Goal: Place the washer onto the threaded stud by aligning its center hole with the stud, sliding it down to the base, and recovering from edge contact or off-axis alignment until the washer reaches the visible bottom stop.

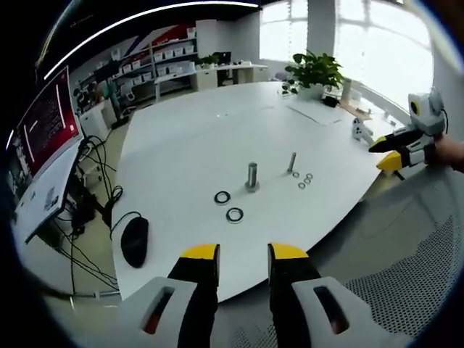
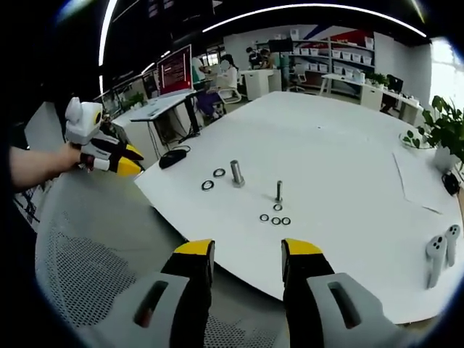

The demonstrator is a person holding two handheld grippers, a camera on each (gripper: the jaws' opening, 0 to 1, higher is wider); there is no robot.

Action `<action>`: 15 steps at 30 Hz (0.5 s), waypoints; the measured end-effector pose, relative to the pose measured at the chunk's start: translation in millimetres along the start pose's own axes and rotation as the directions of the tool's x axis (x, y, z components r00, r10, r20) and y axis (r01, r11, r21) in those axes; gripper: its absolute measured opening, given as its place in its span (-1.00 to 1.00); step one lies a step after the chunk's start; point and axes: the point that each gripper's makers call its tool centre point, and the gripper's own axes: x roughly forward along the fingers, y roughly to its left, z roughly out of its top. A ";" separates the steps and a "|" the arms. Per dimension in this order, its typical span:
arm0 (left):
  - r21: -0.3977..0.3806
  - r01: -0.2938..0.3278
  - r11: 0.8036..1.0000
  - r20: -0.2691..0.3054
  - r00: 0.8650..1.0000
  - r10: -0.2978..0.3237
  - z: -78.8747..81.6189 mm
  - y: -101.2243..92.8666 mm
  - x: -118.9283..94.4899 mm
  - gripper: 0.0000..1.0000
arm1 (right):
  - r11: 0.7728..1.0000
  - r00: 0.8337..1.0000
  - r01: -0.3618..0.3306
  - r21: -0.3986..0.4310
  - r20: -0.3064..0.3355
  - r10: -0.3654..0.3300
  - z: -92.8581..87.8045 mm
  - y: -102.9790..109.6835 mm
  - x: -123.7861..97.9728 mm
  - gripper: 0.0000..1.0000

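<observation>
On the smooth white oval table (image 1: 188,138), a black computer mouse (image 1: 134,241) lay at eight o'clock of the thick steel cylinder (image 1: 251,176). Two dark rings (image 1: 234,214) lay beside it; small flat washers (image 1: 304,180) clustered by the thin threaded stud (image 1: 292,162). The yellow-tipped left gripper (image 1: 243,254) and right gripper (image 2: 246,250) stood partly open, empty, touching nothing.

Two upright studs are counted on the white counter (image 2: 326,152): one thick stud (image 2: 236,173) and one thin threaded stud (image 2: 279,191). Two large washers (image 2: 208,185) are seen beside the thick stud, and four small washers (image 2: 275,220) by the threaded stud.
</observation>
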 end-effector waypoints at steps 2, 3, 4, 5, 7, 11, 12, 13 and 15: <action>0.005 -0.015 1.000 -0.007 1.000 0.015 -1.4 2.2 0.2 -0.51 | 1.000 1.000 -0.005 0.007 0.006 0.005 0.9 0.8 -0.4 -0.21; 0.005 -0.019 1.000 -0.010 1.000 0.019 -2.0 3.0 0.2 -0.51 | 1.000 1.000 -0.007 0.005 0.007 0.007 1.3 1.3 -0.5 -0.21; 0.002 -0.025 1.000 -0.012 1.000 0.025 -2.3 4.3 0.1 -0.51 | 1.000 1.000 -0.013 0.001 0.011 0.013 2.3 2.6 -0.7 -0.22; -0.001 -0.030 1.000 -0.011 0.999 0.030 -2.1 5.1 -0.2 -0.51 | 1.000 1.000 -0.018 0.001 0.015 0.018 3.0 3.6 -0.9 -0.22; -0.010 -0.038 0.999 -0.008 0.999 0.038 -2.0 7.2 -1.2 -0.52 | 1.000 0.999 -0.029 0.005 0.020 0.029 4.0 5.9 -1.2 -0.23; -0.002 -0.051 0.999 -0.050 0.997 0.050 -9.1 10.7 2.0 -0.53 | 0.999 0.999 -0.047 -0.003 0.016 0.047 3.8 9.9 -0.4 -0.24; 0.002 -0.047 0.999 -0.051 0.998 0.048 -9.0 10.1 2.5 -0.54 | 0.999 0.999 -0.051 -0.008 0.013 0.051 3.5 10.5 0.2 -0.24; -0.005 -0.034 0.999 -0.055 0.998 0.034 -9.3 8.4 3.2 -0.54 | 0.998 0.998 -0.058 -0.013 0.012 0.058 3.7 11.8 0.6 -0.24; -0.010 -0.032 0.999 -0.075 0.997 0.031 -13.0 7.3 3.4 -0.54 | 0.998 0.997 -0.068 -0.019 0.020 0.068 5.7 14.0 0.2 -0.25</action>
